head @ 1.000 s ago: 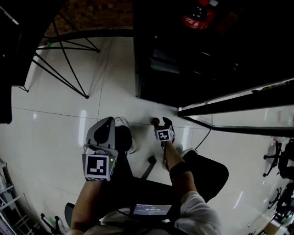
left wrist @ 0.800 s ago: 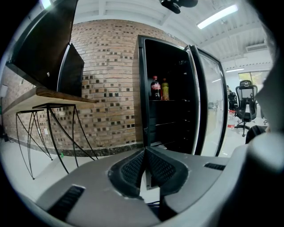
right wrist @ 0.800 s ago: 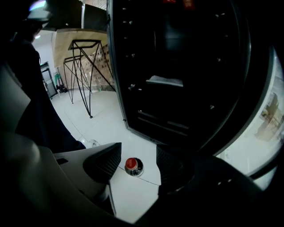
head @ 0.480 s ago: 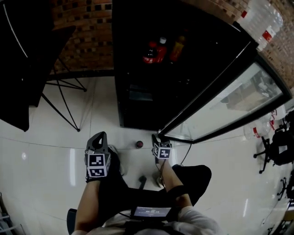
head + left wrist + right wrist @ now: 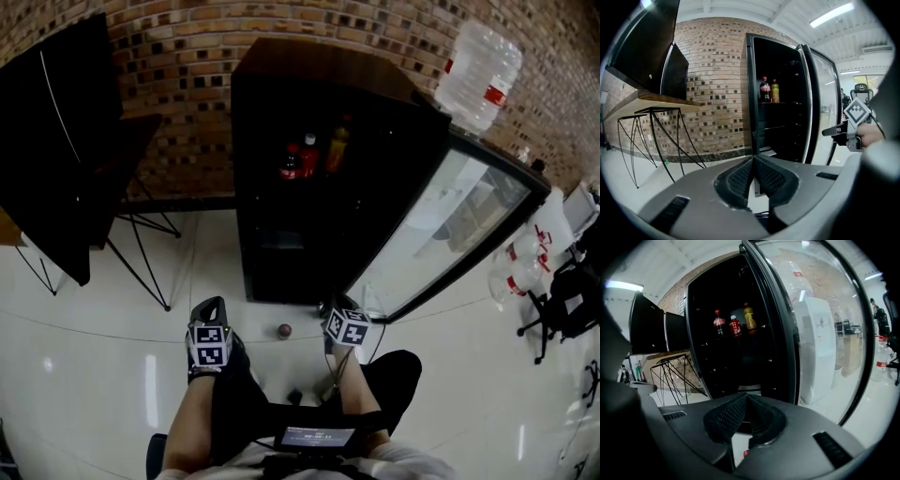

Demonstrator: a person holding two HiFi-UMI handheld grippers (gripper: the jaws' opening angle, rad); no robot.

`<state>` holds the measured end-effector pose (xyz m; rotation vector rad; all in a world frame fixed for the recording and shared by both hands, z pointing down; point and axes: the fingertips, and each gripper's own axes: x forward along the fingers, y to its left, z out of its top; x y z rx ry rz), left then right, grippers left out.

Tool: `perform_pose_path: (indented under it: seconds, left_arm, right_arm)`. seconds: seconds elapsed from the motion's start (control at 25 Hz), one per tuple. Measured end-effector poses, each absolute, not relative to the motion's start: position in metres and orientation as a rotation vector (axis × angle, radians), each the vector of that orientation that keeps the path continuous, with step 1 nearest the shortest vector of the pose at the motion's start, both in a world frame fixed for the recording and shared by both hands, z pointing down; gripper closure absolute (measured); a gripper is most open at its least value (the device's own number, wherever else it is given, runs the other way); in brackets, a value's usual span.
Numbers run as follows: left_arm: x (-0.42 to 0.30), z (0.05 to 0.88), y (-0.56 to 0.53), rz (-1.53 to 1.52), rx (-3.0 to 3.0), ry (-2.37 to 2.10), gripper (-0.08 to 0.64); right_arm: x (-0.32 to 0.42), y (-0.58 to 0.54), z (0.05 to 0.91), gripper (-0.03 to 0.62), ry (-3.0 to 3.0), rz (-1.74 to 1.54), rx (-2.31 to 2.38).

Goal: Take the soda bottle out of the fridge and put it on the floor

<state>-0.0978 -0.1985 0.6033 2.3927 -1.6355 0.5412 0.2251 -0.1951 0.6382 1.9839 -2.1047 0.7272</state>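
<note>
Standing on the glossy white floor (image 5: 112, 319) at lower centre, the red-capped soda bottle (image 5: 284, 330) sits between the grey left gripper (image 5: 208, 305), jaws together, and right gripper (image 5: 328, 307), jaws just closed, empty.

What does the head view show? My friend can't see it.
A tall black fridge stands open against a brick wall, three bottles on a shelf inside. Near its foot, what looks like a red-capped bottle stands on the white floor.

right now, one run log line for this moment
fridge: door open, three bottles inside | soda bottle: on floor, ungripped | left gripper: shut, empty | right gripper: just closed, empty
</note>
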Motion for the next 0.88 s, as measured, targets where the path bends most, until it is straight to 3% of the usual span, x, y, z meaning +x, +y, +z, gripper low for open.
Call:
perform_pose_path:
  seconds: [0.4, 0.88]
  left_arm:
    - [-0.096, 0.599, -0.193, 0.555, 2.387, -1.624, 0.558]
    - [-0.095, 0.599, -0.192, 0.556, 2.393, -1.623, 0.558]
  right_arm:
    - [0.228, -0.16, 0.571, 0.58, -2.178, 0.607, 2.021]
    - [0.229, -0.15, 0.564, 0.581, -2.174, 0.569, 2.025]
